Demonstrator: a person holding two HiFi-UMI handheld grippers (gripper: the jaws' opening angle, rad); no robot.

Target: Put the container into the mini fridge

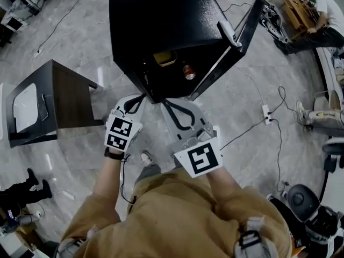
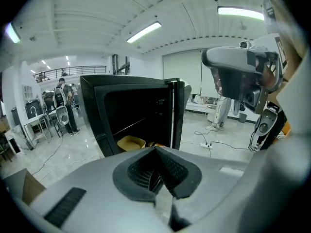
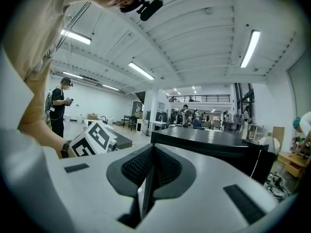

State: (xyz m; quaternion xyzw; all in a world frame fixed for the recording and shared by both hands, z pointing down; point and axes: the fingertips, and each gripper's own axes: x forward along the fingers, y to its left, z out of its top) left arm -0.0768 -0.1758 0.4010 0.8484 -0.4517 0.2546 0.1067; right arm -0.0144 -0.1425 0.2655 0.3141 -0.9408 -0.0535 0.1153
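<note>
Yellow open-topped container (image 1: 164,57): sits inside the black box-shaped mini fridge (image 1: 161,15), on the bottom level under the shelf. Your left gripper view shows it (image 2: 130,142) low in the dark interior. Neither gripper touches it.
Fridge door (image 1: 248,26): swung wide open to the right in the head view, so the interior is exposed.
Red can (image 1: 188,72): inside the fridge, just beside the container on its right.
Left gripper (image 1: 141,98): jaws clenched, pads meeting with nothing between them (image 2: 156,152). You hold it in front of the opening, tips near the fridge's lower front edge.
Right gripper (image 1: 166,104): jaws likewise clenched and empty (image 3: 153,148). You hold it alongside the left one. Its own view looks across the fridge's flat top (image 3: 209,135).
Marker cubes: the left gripper's cube (image 1: 119,132) and the right gripper's cube (image 1: 199,159) both face the head camera.
Small black side table (image 1: 59,98): stands on the grey marbled floor (image 1: 80,47), left of the fridge and apart from it. A white panel (image 1: 24,106) lies on its top.
White power strip (image 1: 265,112): on the floor right of the fridge, with cables running from it.
Bystander (image 1: 325,15): seated at the upper right of the head view, well apart from you.
</note>
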